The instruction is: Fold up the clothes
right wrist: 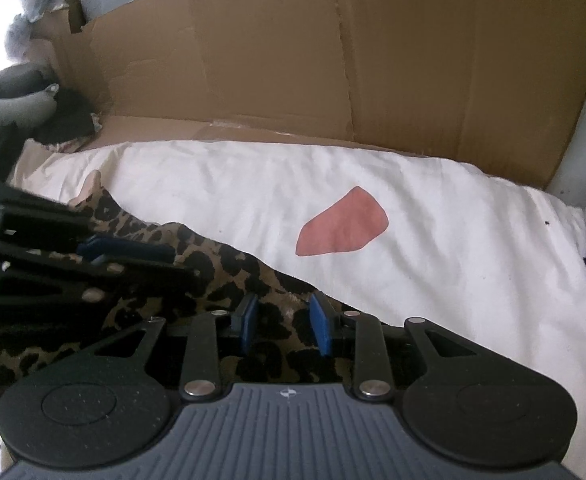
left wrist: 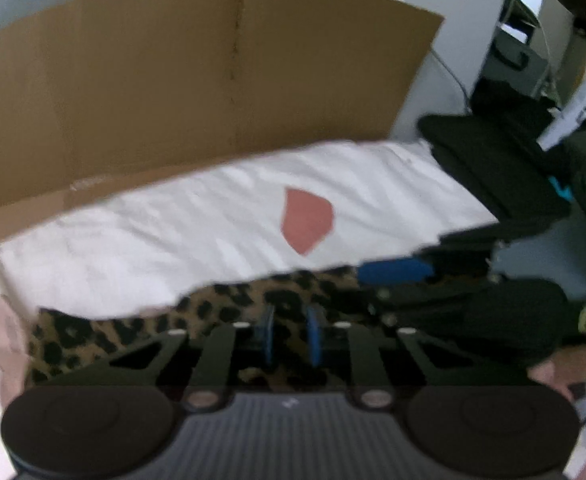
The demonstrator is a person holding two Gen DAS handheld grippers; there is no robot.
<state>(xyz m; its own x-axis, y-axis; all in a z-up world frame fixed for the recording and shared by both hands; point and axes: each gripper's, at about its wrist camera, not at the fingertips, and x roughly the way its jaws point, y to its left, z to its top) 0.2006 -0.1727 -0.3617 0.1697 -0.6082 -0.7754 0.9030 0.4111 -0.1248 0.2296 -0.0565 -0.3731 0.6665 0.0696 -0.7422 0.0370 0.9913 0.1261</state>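
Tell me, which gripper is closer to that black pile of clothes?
Right. The right gripper hovers over the leopard-print cloth on the side toward the black pile; the left gripper sits beyond it, farther off.

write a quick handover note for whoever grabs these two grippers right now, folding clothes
Left gripper: jaws narrow, down on the leopard cloth; too blurred to tell if the pads pinch it.
Right gripper: jaws part open, cloth between them, pads not visibly pressing.
Both sit side by side at the cloth's near edge.
Things: the leopard cloth lies bunched along the near edge of the white sheet with its pink patch; cardboard stands behind; dark clothes are stacked at the far right of the left view.
Done: no neat fold in the leopard cloth yet.
Left: secure both grips, spread it flat, fold it.
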